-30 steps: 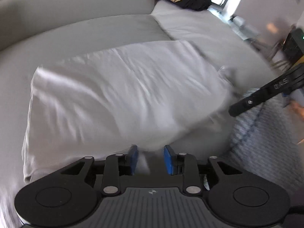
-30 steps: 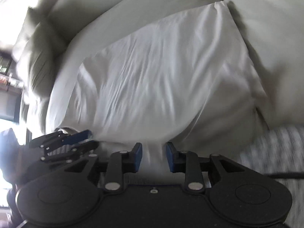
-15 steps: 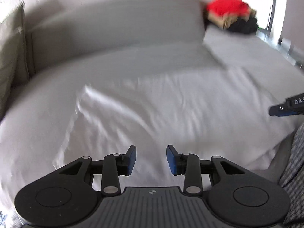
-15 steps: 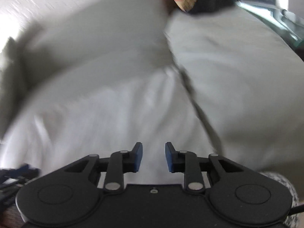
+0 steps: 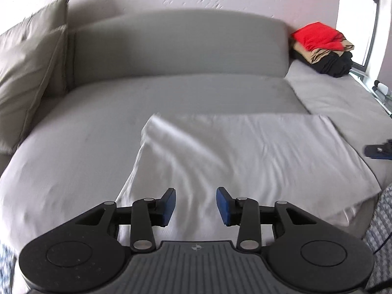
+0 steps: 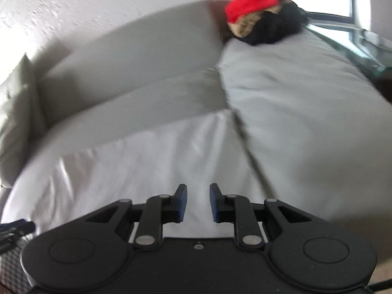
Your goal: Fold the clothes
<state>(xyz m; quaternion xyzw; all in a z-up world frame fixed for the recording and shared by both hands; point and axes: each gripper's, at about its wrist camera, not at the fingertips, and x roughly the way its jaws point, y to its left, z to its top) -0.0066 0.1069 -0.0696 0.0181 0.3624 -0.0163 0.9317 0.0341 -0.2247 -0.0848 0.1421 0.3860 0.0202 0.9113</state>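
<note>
- We saw the left gripper (image 5: 196,204), black with blue pads, hovering over the near part of the white folded cloth (image 5: 245,161); its jaws stood apart with nothing between them, the pads (image 5: 169,204) clear of the fabric.
- The cloth spread forward and to the right of that gripper, a broad rectangle of white wrinkled fabric lying flat on the grey sofa seat (image 5: 80,152), its far edge folded straight and its left far corner slightly raised.
- The right gripper (image 6: 198,202), of the same black build with dark blue pads, hung above the same white cloth (image 6: 137,169); its jaws were closing, a narrower gap than the left one's, and nothing lay between them.
- In the right wrist view the cloth lay ahead and to the left of the gripper, its right edge running beside the seam between two seat cushions.
- At the right border of the left wrist view we caught the tip of the right gripper, dark and blue, just past the cloth's right edge.
- Farther out, a pile of clothes, red on tan on black (image 5: 321,49), sat at the sofa's far right end beside a window (image 5: 355,19).
- An olive-grey cushion (image 5: 29,73) leaned at the sofa's left end.
- A patterned grey-and-white fabric (image 5: 382,220) showed at the right lower edge.
- We could read no writing; only a small emblem (image 5: 196,247) marked the left gripper's body.
</note>
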